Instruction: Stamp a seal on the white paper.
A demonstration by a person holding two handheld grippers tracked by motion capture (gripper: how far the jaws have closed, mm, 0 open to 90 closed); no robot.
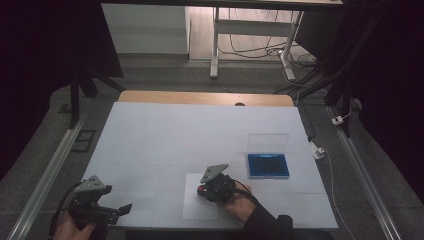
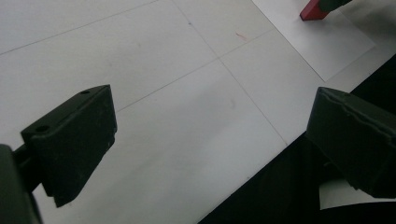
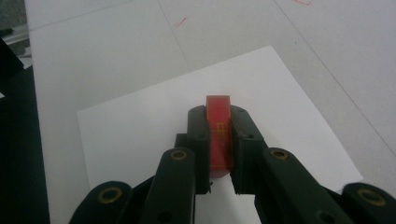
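At the near left corner of the bench (image 1: 150,130) the left claw (image 1: 125,208) hangs with its jaws spread wide and nothing between them, the bare white top beneath. Further right, the right claw (image 3: 218,154) is clamped narrow on a small red block (image 3: 219,133), which stands squeezed between the two pads with its far end poking out past the tips, just over a white sheet of paper (image 3: 140,130). Beyond that, well apart, sits a blue case (image 1: 268,165) with its clear lid raised.
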